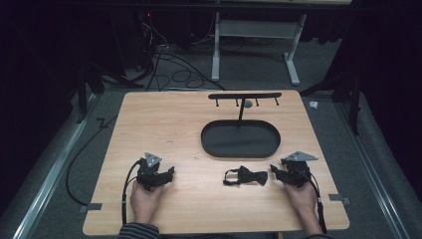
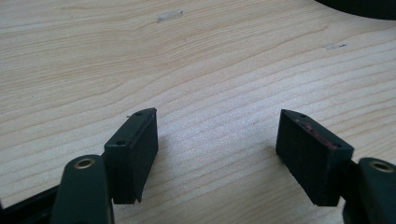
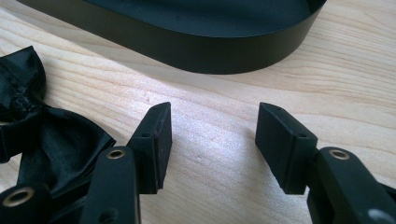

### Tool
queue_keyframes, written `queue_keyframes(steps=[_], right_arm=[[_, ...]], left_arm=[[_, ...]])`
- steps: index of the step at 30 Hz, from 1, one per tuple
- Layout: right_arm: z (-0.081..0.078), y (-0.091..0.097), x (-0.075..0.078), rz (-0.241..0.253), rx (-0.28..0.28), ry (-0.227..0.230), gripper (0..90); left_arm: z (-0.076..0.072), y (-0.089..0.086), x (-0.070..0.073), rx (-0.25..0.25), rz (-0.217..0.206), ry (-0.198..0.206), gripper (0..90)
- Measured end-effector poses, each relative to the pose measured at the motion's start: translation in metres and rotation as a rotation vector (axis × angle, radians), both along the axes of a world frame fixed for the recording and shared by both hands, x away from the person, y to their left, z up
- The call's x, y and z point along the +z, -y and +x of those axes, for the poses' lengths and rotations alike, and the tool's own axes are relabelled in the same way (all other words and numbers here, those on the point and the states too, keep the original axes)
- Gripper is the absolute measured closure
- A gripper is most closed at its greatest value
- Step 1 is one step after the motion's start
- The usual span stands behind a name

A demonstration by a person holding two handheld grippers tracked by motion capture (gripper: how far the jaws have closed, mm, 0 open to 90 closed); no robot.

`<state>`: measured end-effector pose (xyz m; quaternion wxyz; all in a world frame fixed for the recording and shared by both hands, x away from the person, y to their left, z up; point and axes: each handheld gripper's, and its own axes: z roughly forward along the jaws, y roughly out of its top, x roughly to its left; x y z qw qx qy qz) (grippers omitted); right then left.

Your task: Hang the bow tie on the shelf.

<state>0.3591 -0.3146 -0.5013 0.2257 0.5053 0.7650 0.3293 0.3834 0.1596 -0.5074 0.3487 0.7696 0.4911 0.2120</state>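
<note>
A black bow tie (image 1: 246,176) lies on the bench (image 1: 169,124) at lower centre of the high view, just below the black oval tray (image 1: 241,151) with its hook stand (image 1: 244,96). The right gripper (image 1: 276,173) sits just right of it, fingers (image 3: 156,140) spread and empty. At lower left, the left gripper (image 1: 169,174) also has its fingers (image 2: 135,149) wide apart, holding nothing.
</note>
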Motion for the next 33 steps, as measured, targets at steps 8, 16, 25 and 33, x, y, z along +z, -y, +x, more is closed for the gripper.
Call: queue_keyframes(steps=[8,16,25,33], right_arm=[[0.0000,0.0001,0.0000,-0.001,0.000,0.000,47.4],[-0.0014,-0.0009,0.0000,0.000,-0.016,0.001,47.7],[-0.0012,-0.0005,0.0000,-0.002,-0.031,0.006,51.3],[-0.0016,-0.0003,0.0001,-0.002,-0.038,0.007,53.8]], left_arm=[[0.0000,-0.0001,0.0001,0.000,0.000,-0.001,30.1],[0.0004,-0.0004,0.0002,0.000,-0.004,-0.003,30.3],[0.0003,0.0000,0.0002,-0.001,0.000,-0.002,29.8],[0.0003,0.0000,0.0002,0.000,0.000,-0.003,29.8]])
